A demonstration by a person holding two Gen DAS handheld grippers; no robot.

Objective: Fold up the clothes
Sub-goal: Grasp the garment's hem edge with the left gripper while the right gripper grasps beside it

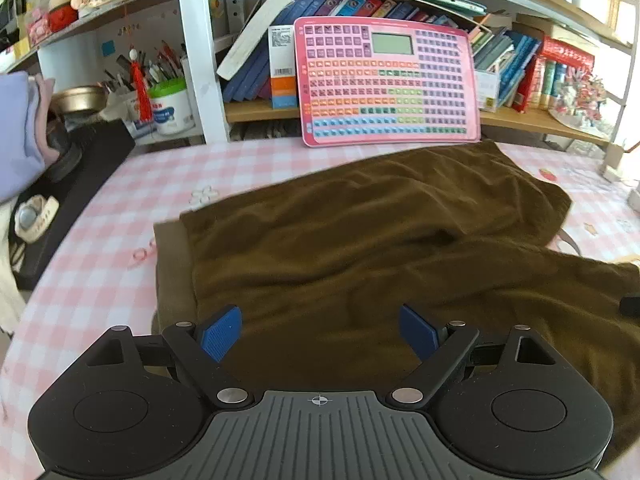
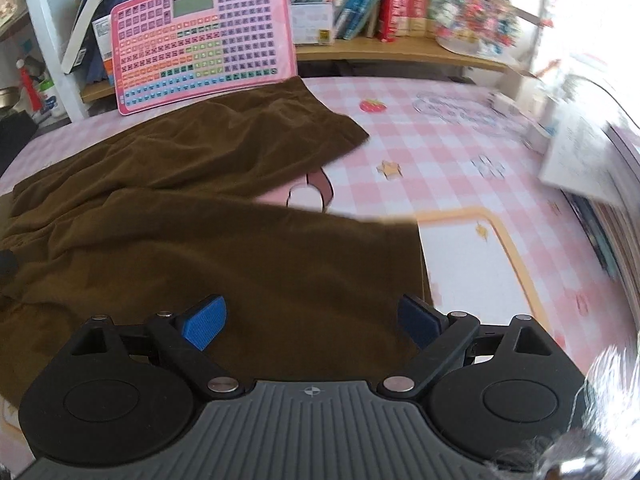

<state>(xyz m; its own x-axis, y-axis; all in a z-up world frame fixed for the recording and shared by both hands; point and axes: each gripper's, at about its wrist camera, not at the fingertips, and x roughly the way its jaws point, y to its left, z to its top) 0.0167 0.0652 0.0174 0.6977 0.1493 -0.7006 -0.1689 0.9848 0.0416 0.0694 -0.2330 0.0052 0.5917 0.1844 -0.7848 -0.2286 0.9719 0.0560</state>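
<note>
Pink-check surface (image 2: 440, 136) w/ brown trousers (image 1: 360, 232); bookshelf (image 1: 360, 112) behind, white tub (image 1: 170, 106) w/ pens. Left tool (image 1: 320, 332), right tool (image 2: 316, 320): both wide open, empty.

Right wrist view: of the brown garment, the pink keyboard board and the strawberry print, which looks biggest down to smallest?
1. Brown garment
2. Pink keyboard board, though it stands farther from the camera
3. Strawberry print

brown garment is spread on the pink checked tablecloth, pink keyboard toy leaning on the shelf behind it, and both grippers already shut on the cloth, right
Not quite. The brown garment does lie on the pink checked tablecloth, with the pink keyboard toy leaning on the shelf behind. But both wrist views show the left gripper and right gripper with fingers spread wide open above the cloth, gripping nothing.
</note>
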